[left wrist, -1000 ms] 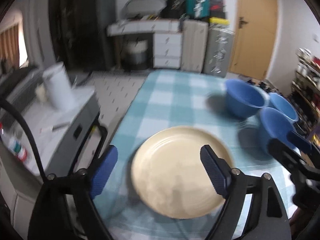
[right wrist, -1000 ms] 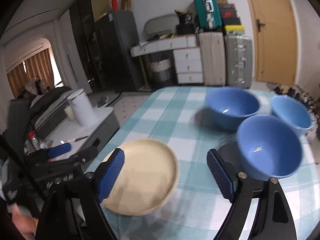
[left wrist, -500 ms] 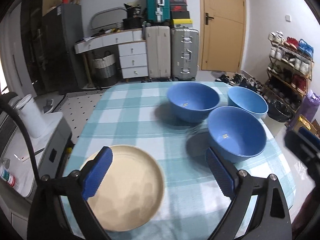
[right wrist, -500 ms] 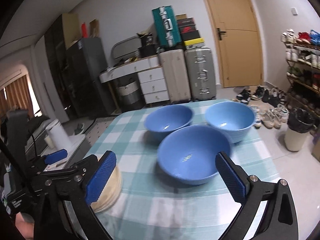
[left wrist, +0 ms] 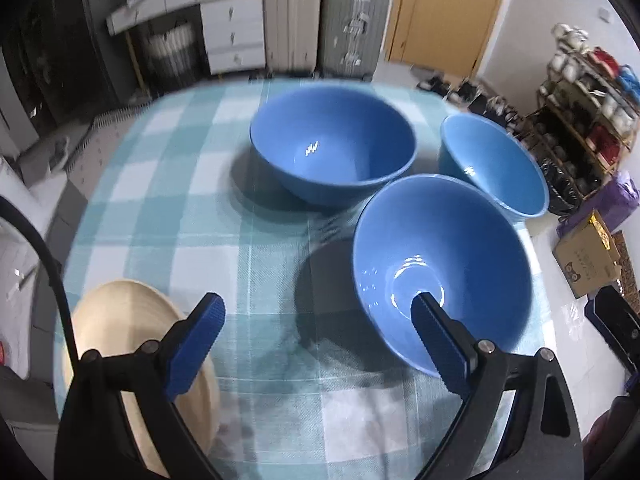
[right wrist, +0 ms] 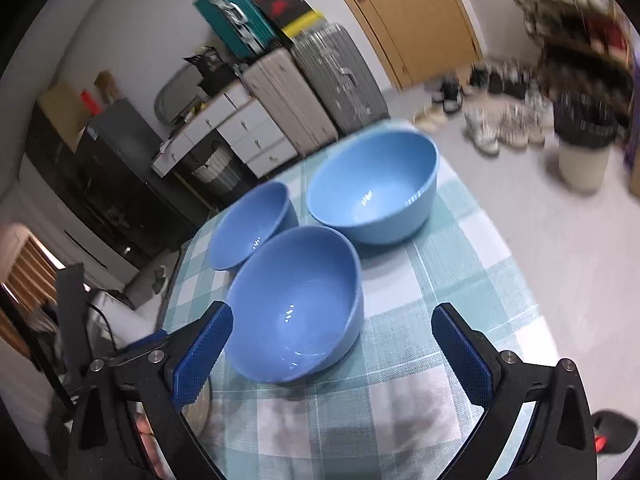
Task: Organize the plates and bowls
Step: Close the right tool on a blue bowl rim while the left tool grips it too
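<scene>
Three blue bowls stand close together on the checked tablecloth (left wrist: 168, 216). The nearest bowl (left wrist: 440, 264) (right wrist: 296, 304) lies just ahead of both grippers. Behind it are a wide dark-blue bowl (left wrist: 332, 148) (right wrist: 252, 232) and a lighter blue bowl (left wrist: 492, 164) (right wrist: 372, 196). A cream plate (left wrist: 132, 320) rests at the table's near left corner, partly behind my left gripper's left finger. My left gripper (left wrist: 320, 320) is open and holds nothing; its right fingertip overlaps the nearest bowl in the picture. My right gripper (right wrist: 332, 320) is open too, with its jaws either side of that bowl's near wall, and I cannot tell if it touches.
Suitcases (left wrist: 320, 20) and a white drawer unit (left wrist: 232, 28) stand against the far wall, by a wooden door (left wrist: 444, 12). A shoe rack (left wrist: 592, 92), a bin (right wrist: 584, 152) and a cardboard box (left wrist: 588, 256) stand on the floor to the right of the table.
Both views have swung right, from over the cream plate to the bowls. The plate has slid to the left view's lower left. Both grippers' jaws stand wider than a second ago.
</scene>
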A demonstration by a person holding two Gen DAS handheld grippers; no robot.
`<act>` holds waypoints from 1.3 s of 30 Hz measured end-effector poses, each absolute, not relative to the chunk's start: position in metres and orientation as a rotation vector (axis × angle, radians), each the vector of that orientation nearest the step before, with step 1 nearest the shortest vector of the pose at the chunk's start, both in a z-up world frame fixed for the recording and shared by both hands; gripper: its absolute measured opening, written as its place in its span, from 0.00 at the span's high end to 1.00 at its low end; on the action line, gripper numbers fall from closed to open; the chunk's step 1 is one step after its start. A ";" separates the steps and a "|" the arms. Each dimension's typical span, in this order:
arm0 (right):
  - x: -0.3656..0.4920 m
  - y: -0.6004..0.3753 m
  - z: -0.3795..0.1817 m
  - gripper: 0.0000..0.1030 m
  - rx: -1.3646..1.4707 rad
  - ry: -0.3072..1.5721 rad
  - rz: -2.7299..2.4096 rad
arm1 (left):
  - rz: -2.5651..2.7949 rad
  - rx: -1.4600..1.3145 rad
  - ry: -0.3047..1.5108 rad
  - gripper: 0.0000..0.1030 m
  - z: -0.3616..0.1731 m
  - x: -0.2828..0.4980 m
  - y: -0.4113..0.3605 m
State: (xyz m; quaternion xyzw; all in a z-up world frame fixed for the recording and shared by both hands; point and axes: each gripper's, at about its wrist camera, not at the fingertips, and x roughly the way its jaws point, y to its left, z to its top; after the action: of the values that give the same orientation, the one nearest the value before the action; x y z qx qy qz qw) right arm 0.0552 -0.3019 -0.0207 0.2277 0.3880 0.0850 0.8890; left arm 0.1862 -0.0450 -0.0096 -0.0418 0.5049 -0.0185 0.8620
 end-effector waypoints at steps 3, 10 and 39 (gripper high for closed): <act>0.078 -0.309 -0.036 0.17 0.482 0.884 0.171 | -0.033 -0.147 1.125 0.08 -0.025 0.198 -0.045; 0.120 -0.303 -0.065 0.31 0.517 1.000 0.195 | -0.076 -0.201 1.161 0.09 -0.040 0.213 -0.058; 0.109 -0.276 -0.078 0.92 0.460 1.125 0.192 | -0.187 -0.171 1.263 0.87 -0.050 0.178 -0.069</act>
State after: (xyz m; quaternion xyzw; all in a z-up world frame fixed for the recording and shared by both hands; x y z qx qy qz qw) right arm 0.1090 -0.2760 -0.0780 0.2159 0.5278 0.0899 0.8165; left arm 0.1784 -0.0693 -0.0498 -0.0795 0.5886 -0.0873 0.7997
